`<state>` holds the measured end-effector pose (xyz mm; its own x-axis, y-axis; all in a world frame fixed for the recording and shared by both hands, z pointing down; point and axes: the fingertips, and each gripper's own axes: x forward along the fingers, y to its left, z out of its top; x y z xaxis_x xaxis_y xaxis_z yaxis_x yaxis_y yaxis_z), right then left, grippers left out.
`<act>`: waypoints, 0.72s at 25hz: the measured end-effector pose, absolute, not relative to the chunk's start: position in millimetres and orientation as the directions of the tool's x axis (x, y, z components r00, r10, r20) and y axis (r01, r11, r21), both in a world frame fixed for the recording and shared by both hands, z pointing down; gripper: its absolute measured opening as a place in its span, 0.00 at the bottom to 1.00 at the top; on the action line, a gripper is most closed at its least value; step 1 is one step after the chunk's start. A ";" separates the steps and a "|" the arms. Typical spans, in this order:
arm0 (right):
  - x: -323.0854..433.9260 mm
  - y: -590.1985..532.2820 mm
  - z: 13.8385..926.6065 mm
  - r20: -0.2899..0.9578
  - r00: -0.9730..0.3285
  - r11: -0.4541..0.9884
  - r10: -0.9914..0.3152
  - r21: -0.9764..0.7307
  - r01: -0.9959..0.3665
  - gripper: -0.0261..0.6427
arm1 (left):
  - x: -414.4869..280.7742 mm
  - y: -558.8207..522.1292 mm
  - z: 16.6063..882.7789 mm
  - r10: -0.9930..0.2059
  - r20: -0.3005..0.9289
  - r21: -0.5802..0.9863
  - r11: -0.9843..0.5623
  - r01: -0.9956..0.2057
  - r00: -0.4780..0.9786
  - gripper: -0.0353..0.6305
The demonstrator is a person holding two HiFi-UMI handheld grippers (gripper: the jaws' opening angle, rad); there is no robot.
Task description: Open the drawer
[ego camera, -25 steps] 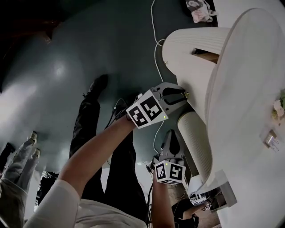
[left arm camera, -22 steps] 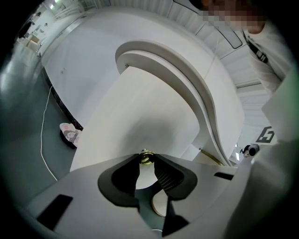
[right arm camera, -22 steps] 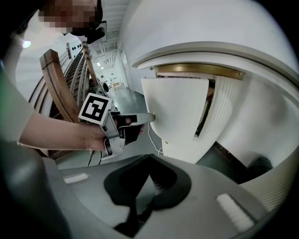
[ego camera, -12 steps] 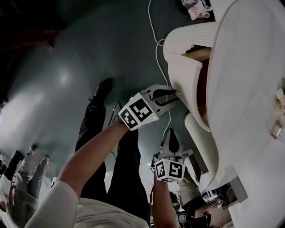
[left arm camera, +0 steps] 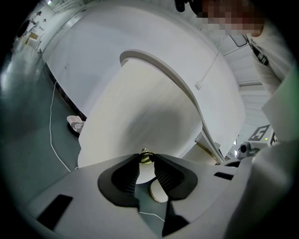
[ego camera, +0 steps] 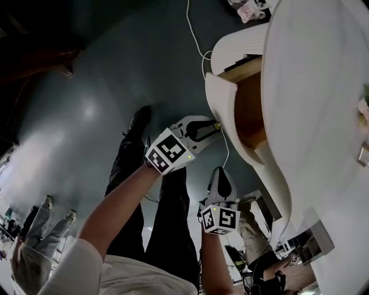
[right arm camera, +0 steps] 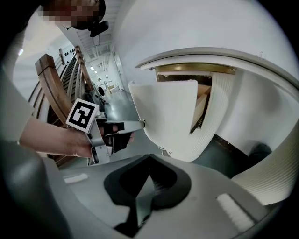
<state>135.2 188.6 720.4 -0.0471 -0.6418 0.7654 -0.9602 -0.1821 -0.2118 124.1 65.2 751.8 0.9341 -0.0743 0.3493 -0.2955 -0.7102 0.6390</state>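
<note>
A curved white ribbed drawer front [ego camera: 221,99] stands pulled out from under the white round table top [ego camera: 314,115], and its wooden inside [ego camera: 249,106] shows. My left gripper [ego camera: 215,124] is shut on the small brass knob [left arm camera: 146,157] at the middle of the drawer front [left arm camera: 140,112]. The right gripper view shows the same grip, with the left gripper [right arm camera: 136,124] at the edge of the drawer front [right arm camera: 170,121]. My right gripper [ego camera: 222,173] hangs below the drawer and apart from it. The right gripper [right arm camera: 149,159] is shut with nothing in it.
A white cable [ego camera: 195,40] trails over the dark floor, and a pale slipper [ego camera: 245,8] lies at the top. A ribbed white cabinet side [ego camera: 278,173] sits under the drawer. The person's dark trouser legs [ego camera: 130,155] are below the grippers. A wooden stair rail [right arm camera: 49,91] rises at the left.
The left gripper has moved left with the knob, and the drawer has slid further out, so more of its wooden inside shows. The right gripper shifted slightly.
</note>
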 end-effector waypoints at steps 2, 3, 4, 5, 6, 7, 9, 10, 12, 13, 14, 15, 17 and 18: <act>129.0 190.8 719.6 0.764 -0.044 -0.195 -0.644 -0.219 -0.956 0.06 | 114.5 69.8 752.2 -0.063 0.363 0.638 -0.710 -0.297 0.930 0.21; 125.8 191.7 718.9 0.764 -0.046 -0.197 -0.644 -0.223 -0.955 0.06 | 109.5 72.3 752.1 -0.059 0.368 0.640 -0.708 -0.299 0.928 0.21; 123.4 192.6 718.2 0.765 -0.050 -0.196 -0.643 -0.227 -0.954 0.06 | 105.4 74.8 751.6 -0.057 0.373 0.642 -0.705 -0.301 0.926 0.21; 121.6 193.4 717.6 0.765 -0.054 -0.196 -0.641 -0.231 -0.953 0.06 | 102.5 76.8 751.0 -0.055 0.375 0.646 -0.701 -0.303 0.925 0.21; 119.9 194.1 717.5 0.766 -0.057 -0.195 -0.641 -0.234 -0.952 0.06 | 100.3 78.3 750.5 -0.054 0.376 0.648 -0.698 -0.304 0.925 0.21; 117.8 194.8 718.1 0.766 -0.060 -0.194 -0.641 -0.237 -0.952 0.06 | 98.1 79.4 750.6 -0.053 0.376 0.650 -0.697 -0.304 0.925 0.21; 111.4 196.6 721.2 0.765 -0.064 -0.197 -0.640 -0.244 -0.950 0.06 | 92.4 82.6 753.2 -0.047 0.376 0.650 -0.699 -0.300 0.925 0.21; 107.8 197.9 722.9 0.766 -0.065 -0.200 -0.640 -0.247 -0.948 0.06 | 89.1 84.9 755.1 -0.044 0.377 0.649 -0.700 -0.298 0.925 0.21; 101.8 201.1 724.4 0.767 -0.067 -0.206 -0.638 -0.253 -0.945 0.06 | 83.7 89.1 756.2 -0.042 0.379 0.649 -0.700 -0.298 0.924 0.21; 99.4 202.8 724.2 0.768 -0.067 -0.207 -0.637 -0.254 -0.945 0.06 | 81.6 91.0 755.7 -0.043 0.382 0.649 -0.699 -0.301 0.923 0.21; 97.2 204.2 723.8 0.768 -0.068 -0.205 -0.636 -0.253 -0.945 0.06 | 79.4 92.8 755.1 -0.044 0.385 0.648 -0.698 -0.305 0.922 0.21; 94.7 205.1 723.2 0.769 -0.069 -0.201 -0.635 -0.251 -0.947 0.06 | 76.7 94.6 754.7 -0.046 0.390 0.647 -0.697 -0.309 0.920 0.21; 88.8 205.4 721.5 0.769 -0.072 -0.186 -0.636 -0.243 -0.952 0.06 | 70.4 97.8 754.6 -0.046 0.396 0.646 -0.696 -0.314 0.917 0.21; 85.7 204.9 721.0 0.767 -0.074 -0.179 -0.637 -0.240 -0.954 0.06 | 67.2 99.3 755.0 -0.045 0.399 0.645 -0.696 -0.315 0.916 0.21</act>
